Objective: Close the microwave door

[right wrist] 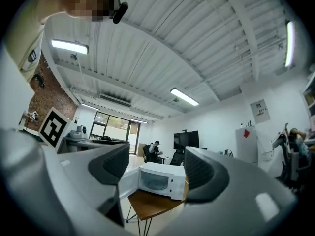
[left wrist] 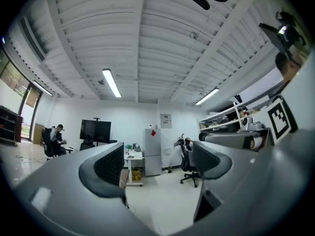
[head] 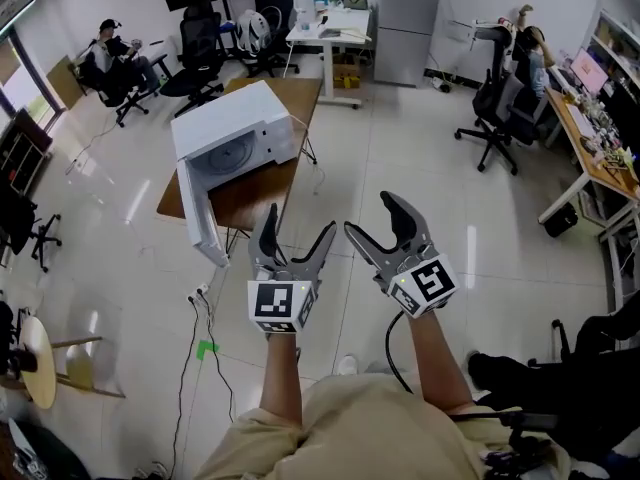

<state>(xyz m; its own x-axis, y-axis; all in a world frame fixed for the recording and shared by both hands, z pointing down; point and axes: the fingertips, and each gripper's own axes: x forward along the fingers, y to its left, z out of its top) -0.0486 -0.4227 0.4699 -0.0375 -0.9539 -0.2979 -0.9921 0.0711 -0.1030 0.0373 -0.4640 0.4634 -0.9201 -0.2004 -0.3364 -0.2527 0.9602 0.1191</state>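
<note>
Left gripper (head: 298, 226): jaws spread, nothing between them. Its own view looks past them at the far wall, not at the target.

Right gripper (head: 372, 218): jaws also spread and empty. In the right gripper view the microwave (right wrist: 160, 179) sits framed in the gap between them, well off.

Both claws sit low centre in the head view, tilted upward, well apart from the work.

The microwave stands on the wooden table (head: 262, 196), upper left of centre in the head view. Its door (head: 203, 218) hangs wide open, swung out past the table's near edge toward the lower left.

Step in hand, as I judge it: the approach.

Plan:
- I bring one claw round to the door's outer face, near its free edge and away from the hinge.
- I push with the flat of a jaw rather than pinching.
- I follow the door's arc and ease off at the end, so the light-looking oven does not slide on the table.
</note>
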